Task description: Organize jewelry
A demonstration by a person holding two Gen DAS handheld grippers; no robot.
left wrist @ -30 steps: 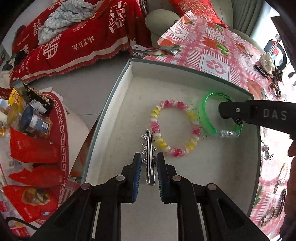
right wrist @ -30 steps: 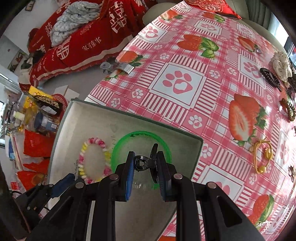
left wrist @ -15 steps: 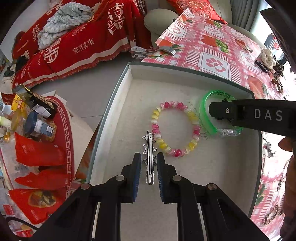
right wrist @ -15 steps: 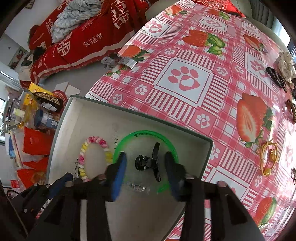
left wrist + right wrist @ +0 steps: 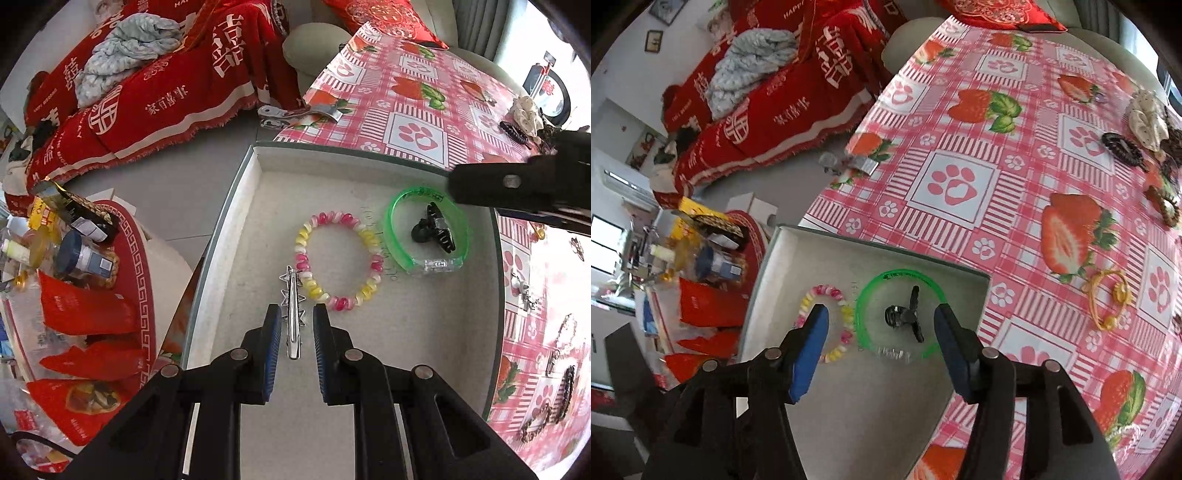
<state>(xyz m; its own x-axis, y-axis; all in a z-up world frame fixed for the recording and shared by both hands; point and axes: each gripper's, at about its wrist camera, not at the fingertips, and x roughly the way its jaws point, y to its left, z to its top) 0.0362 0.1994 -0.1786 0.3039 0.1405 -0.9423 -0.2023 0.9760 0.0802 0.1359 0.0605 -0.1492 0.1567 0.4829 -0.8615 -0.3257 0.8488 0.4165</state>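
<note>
Left gripper (image 5: 293, 325): parted, straddling the silver clip (image 5: 293, 314), pads clear of it; clip's long axis runs along the fingers. Right gripper (image 5: 881, 336): wide open, empty.

White Chinese characters woven across the red sofa throw (image 5: 173, 92), big double-happiness 囍 (image 5: 227, 46) among them. Smaller row of characters lower down (image 5: 166, 101), too distorted to read. "HAPPY" partly legible near the throw's top edge in the right wrist view (image 5: 793, 11).
</note>
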